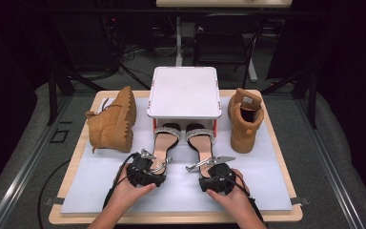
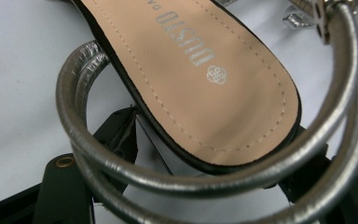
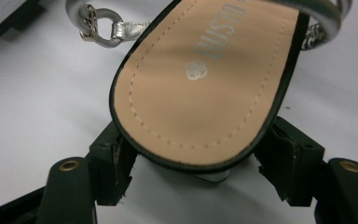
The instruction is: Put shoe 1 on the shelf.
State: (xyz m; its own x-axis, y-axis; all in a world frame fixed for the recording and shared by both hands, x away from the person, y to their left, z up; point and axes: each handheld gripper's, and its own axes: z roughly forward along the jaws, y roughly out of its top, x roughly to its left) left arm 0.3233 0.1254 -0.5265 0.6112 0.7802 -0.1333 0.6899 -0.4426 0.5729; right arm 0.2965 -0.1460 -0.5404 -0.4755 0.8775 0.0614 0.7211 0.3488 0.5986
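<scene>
Two tan-soled sandals with silver straps lie side by side, toes tucked under a white stand. At the heel of the left sandal is my left gripper. In the left gripper view my left gripper has that heel between its black jaws, pads against the sole's edge, and a silver ankle strap loops across them. My right gripper is at the heel of the right sandal. In the right gripper view my right gripper has both pads against the heel's rim.
A tan boot lies on its side at the left of the stand, another boot stands upright at the right. Everything rests on a pale mat over a wooden table. Both hands are near the front edge.
</scene>
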